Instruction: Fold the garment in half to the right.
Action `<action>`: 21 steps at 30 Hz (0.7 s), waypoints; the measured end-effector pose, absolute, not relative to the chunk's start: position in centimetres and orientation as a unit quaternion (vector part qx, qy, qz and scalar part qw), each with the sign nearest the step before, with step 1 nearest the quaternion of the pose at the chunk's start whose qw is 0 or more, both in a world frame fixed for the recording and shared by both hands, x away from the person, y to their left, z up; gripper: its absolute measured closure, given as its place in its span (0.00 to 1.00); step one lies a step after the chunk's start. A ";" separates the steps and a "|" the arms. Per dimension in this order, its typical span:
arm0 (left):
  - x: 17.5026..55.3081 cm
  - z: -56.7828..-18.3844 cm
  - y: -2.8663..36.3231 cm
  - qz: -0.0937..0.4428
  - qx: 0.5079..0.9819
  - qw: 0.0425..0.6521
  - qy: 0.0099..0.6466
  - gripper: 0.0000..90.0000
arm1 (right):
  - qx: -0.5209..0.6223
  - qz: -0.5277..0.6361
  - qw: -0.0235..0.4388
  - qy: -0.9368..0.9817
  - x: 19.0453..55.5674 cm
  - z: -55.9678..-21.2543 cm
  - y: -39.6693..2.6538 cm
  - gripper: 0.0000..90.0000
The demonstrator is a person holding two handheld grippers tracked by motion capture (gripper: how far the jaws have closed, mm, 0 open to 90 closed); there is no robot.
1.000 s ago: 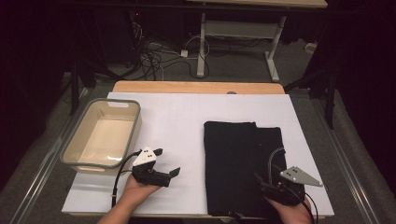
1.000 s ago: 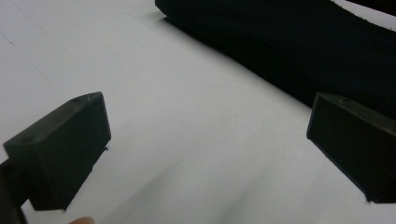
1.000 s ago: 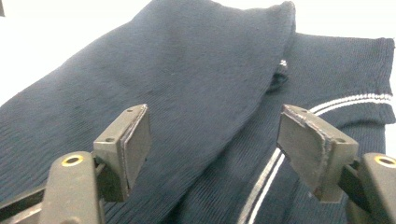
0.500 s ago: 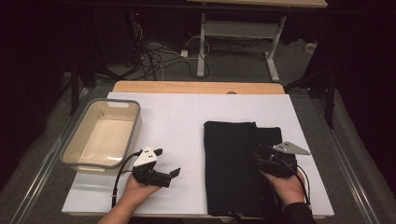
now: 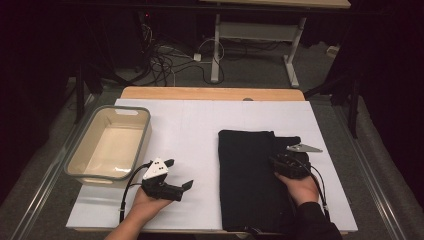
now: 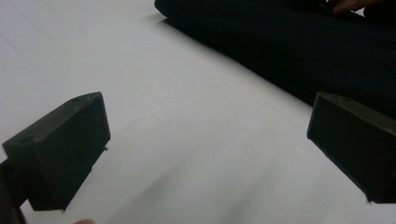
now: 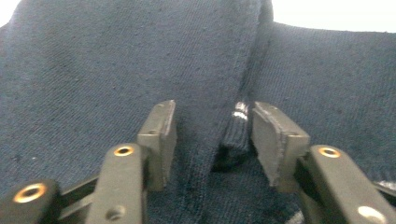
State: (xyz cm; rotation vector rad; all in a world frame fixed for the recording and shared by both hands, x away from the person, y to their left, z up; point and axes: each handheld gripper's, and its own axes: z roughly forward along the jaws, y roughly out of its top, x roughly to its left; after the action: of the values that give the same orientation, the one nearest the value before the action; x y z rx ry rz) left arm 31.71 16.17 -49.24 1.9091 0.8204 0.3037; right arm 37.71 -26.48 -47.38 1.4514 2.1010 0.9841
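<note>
Both hands low; R tongs closing astride black garment fold.

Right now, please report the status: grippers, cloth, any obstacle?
Left gripper open, idle on white table. Right gripper closing around dark cloth fold, not yet pinched. Nothing obstructing.

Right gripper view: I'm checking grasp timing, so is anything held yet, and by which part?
Nothing yet. The right gripper has just been closing its jaws astride a folded edge of the dark folded cloth garment, pads not pressing.
</note>
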 end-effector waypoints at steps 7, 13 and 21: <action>31.7 -49.2 16.1 0.127 0.788 0.498 0.338 0.00 | 0.496 0.353 0.223 0.761 37.1 -47.3 -25.9 0.81; 31.7 -49.2 16.1 0.126 0.788 0.498 0.339 0.00 | 0.477 0.352 0.252 0.765 36.4 -47.0 -25.5 0.88; 31.7 -49.2 16.2 0.126 0.789 0.498 0.337 0.00 | 0.468 0.378 0.284 0.746 35.4 -44.8 -25.7 0.89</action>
State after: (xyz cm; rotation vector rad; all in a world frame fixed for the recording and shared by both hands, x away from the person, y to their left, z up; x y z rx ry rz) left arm 31.69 16.17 -49.23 1.9109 0.8153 0.3044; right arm 35.43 -25.73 -44.83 1.2529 1.9972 1.0126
